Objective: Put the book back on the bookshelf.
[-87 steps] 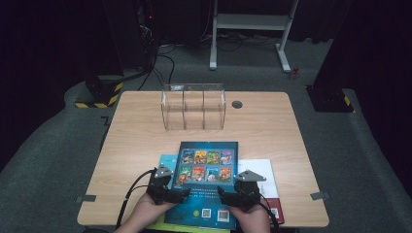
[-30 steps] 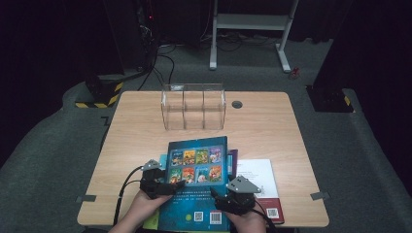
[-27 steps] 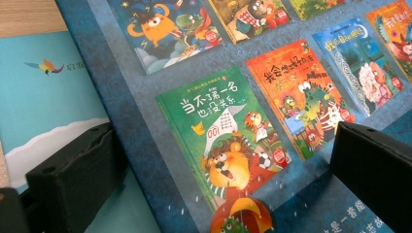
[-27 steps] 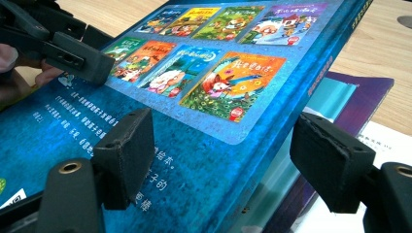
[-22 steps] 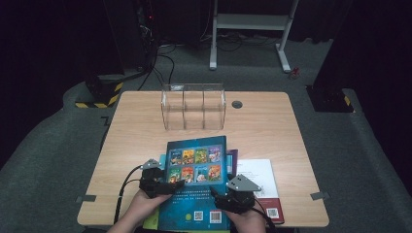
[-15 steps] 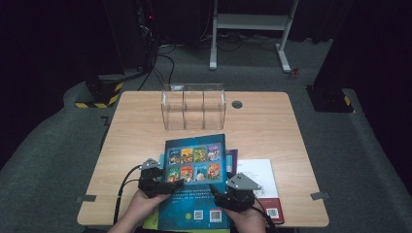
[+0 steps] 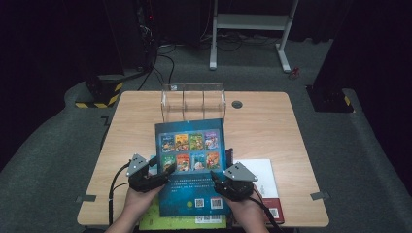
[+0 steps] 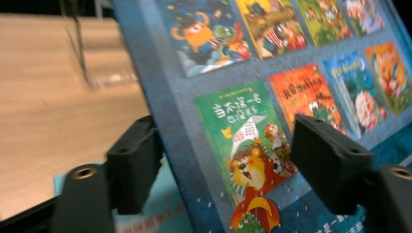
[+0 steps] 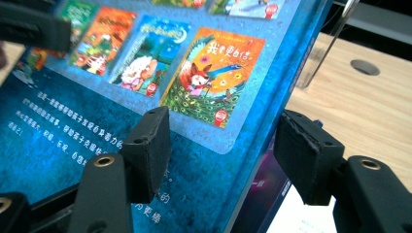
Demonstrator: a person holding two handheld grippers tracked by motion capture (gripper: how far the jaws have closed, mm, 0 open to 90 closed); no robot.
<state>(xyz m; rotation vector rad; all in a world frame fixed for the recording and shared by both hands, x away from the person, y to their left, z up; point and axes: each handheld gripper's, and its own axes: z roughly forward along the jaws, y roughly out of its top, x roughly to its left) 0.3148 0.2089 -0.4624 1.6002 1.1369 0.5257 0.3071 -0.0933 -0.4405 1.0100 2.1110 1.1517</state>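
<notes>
**Blue picture book raised at both side edges**

High view: The blue book [image 7: 192, 165] sits at 6 o'clock on the wooden table [image 7: 272, 126], its far edge tilted up toward the clear acrylic organiser [image 7: 193, 101] at 12 o'clock. The left gripper [image 7: 156, 175] takes its 9 o'clock edge and the right gripper [image 7: 224, 180] its 3 o'clock edge, probably so the wide, floppy cover lifts evenly. More books [image 7: 262, 179] lie flat beneath.

Left gripper view: 2 black, blocky jaws straddle the glossy cover, having just been closing; contact with the pads cannot be confirmed.

Right gripper view: Its jaws, also just closing, bracket the book's edge, 1 above the cover, 1 past it, gaps visible, no clamp.
</notes>
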